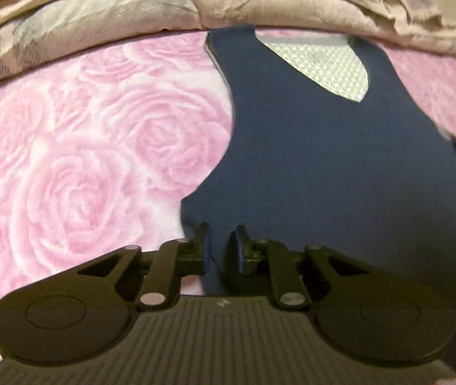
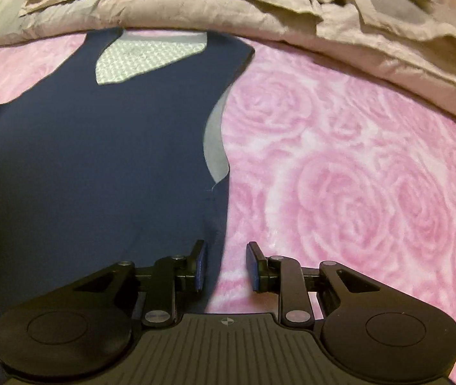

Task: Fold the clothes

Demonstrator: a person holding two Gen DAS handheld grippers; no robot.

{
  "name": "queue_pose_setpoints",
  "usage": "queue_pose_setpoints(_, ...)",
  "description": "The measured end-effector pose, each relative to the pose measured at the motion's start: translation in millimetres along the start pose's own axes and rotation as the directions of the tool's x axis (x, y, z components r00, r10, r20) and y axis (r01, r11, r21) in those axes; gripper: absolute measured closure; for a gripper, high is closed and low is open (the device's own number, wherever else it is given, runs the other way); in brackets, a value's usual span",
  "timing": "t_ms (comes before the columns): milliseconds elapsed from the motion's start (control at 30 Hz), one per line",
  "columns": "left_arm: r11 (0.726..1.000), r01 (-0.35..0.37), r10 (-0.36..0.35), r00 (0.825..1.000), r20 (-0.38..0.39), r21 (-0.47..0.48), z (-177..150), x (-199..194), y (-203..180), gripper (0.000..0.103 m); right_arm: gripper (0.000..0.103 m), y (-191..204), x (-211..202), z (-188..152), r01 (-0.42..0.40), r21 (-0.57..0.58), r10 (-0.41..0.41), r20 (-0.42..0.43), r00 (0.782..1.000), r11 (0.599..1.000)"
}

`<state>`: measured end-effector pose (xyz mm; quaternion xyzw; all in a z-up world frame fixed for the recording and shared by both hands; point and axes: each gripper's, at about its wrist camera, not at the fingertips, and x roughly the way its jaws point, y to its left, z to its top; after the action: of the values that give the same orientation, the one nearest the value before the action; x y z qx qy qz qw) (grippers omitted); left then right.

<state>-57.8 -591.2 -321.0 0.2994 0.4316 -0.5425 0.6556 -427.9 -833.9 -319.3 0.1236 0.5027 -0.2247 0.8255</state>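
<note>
A navy sleeveless top lies spread flat on a bed covered by a pink rose-patterned blanket, its neckline end toward a bank of crumpled beige bedding at the far side. A pale textured lining shows inside the neck opening.

In the left wrist view, the left gripper points steeply down at the top's side edge, below the armhole curve. Its fingers stand only a little apart, and a raised fold of navy cloth sits between them; whether the pads actually press it I cannot tell.

In the right wrist view, the right gripper hangs over the opposite side edge. Its fingers are apart and nothing is clamped: the left one lies over the navy cloth, the right one over bare blanket, with the garment's edge running between them.
</note>
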Motion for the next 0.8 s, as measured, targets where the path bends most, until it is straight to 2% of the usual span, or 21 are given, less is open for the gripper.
queue_pose_setpoints(133, 1.0, 0.005, -0.005, 0.999, 0.036, 0.003, 13, -14, -7, 0.082, 0.076, 6, -21, 22, -0.049, 0.006, 0.049, 0.083, 0.995, 0.999)
queue_pose_setpoints(200, 0.999, 0.016, -0.017, 1.0, 0.018, 0.028, 19, -8, -13, 0.081, 0.051, 8, -18, 29, -0.101, 0.012, 0.1, 0.076, 0.992, 0.995)
queue_pose_setpoints(233, 0.999, 0.023, -0.023, 1.0, -0.002, 0.047, 20, -4, -17, 0.08, 0.034, 12, -13, 30, -0.129, 0.006, 0.129, 0.062, 0.99, 0.992)
queue_pose_setpoints(300, 0.996, 0.039, -0.035, 0.998, -0.057, 0.081, 17, 9, -22, 0.078, 0.034, 19, 3, 29, -0.18, -0.001, 0.18, 0.011, 0.984, 0.984)
queue_pose_setpoints(400, 0.992, 0.053, -0.044, 0.996, -0.081, 0.112, 18, 17, -25, 0.076, 0.034, 22, 25, 24, -0.18, 0.016, 0.18, -0.094, 0.979, 0.984)
queue_pose_setpoints(567, 0.981, 0.057, -0.05, 0.998, -0.041, 0.186, 54, 13, -19, 0.075, 0.034, 7, 9, 60, -0.216, 0.026, 0.216, 0.013, 0.976, 0.976)
queue_pose_setpoints(700, 0.945, 0.017, -0.016, 1.0, -0.008, 0.328, 110, 27, -19, 0.075, 0.034, -6, 19, 113, -0.208, -0.027, 0.209, 0.045, 0.977, 0.978)
queue_pose_setpoints(800, 0.918, -0.01, -0.004, 0.999, 0.034, 0.397, 151, 41, -20, 0.075, 0.034, -18, 35, 149, -0.199, -0.069, 0.204, 0.065, 0.977, 0.978)
